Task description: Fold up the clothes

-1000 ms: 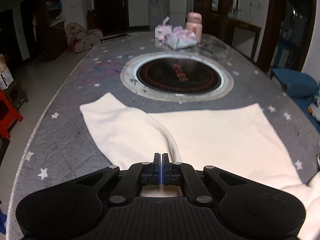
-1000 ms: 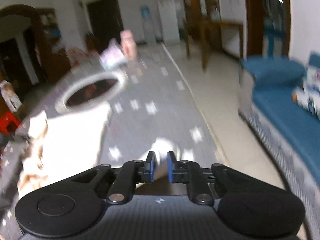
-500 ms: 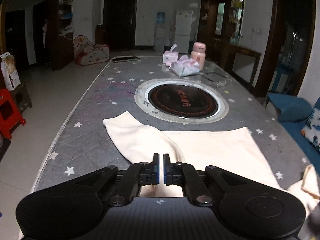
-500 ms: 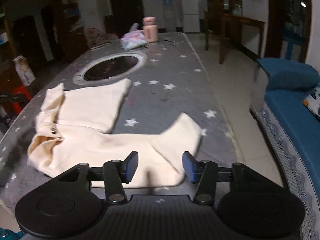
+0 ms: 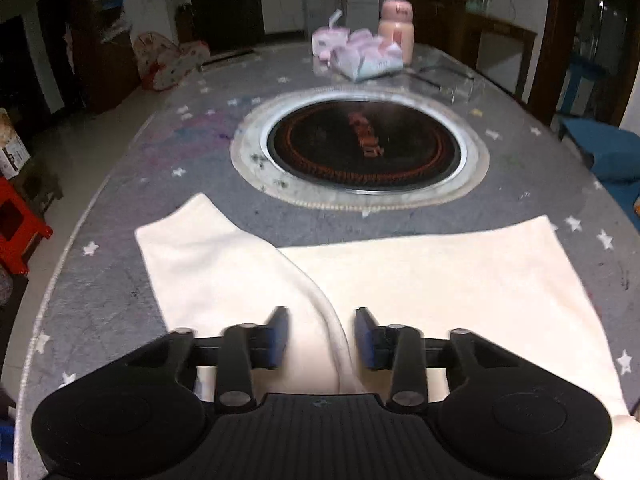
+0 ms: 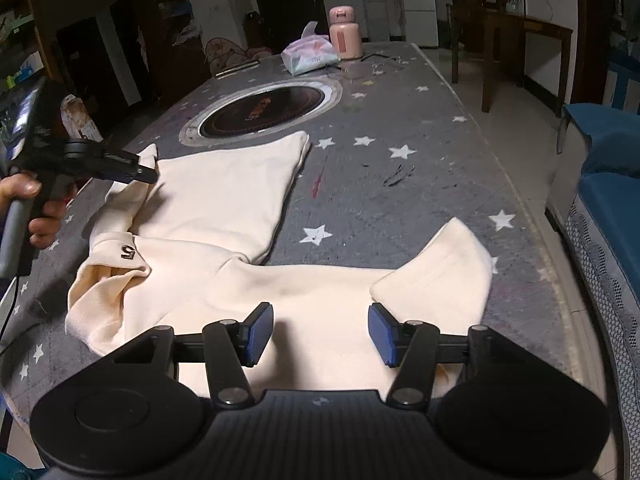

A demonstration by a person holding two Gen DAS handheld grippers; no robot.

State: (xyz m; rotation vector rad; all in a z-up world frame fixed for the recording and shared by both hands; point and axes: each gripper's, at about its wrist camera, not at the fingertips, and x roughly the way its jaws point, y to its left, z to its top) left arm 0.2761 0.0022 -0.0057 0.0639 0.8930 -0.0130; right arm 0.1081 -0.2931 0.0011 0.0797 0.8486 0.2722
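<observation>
A cream sweatshirt [image 6: 224, 192] lies spread on the grey star-patterned table [image 6: 400, 184], a "5" tag [image 6: 127, 253] showing at its folded collar. One sleeve [image 6: 440, 276] lies folded back near the table's right edge. My right gripper [image 6: 320, 334] hovers over the cloth just left of that sleeve; its jaws are opening and hold nothing. My left gripper [image 5: 322, 338] is over the other sleeve [image 5: 208, 264]. Its jaws are opening, and a rolled cloth edge [image 5: 332, 320] lies between them unpressed. In the right wrist view the left gripper [image 6: 148, 174] sits at the garment's far left, held by a hand [image 6: 44, 216].
A round built-in hob [image 5: 364, 152] sits in the table beyond the garment. Tissue packs [image 5: 360, 56] and a pink bottle [image 5: 396, 28] stand at the far end. A red stool [image 5: 20, 224] is on the floor at left, and a blue sofa [image 6: 612, 200] runs along the right.
My left jaws were shut on the sleeve edge and have now parted. My right gripper released the sleeve end, which now lies on the table, and has widened slightly. Both cameras dropped closer to the cloth.
</observation>
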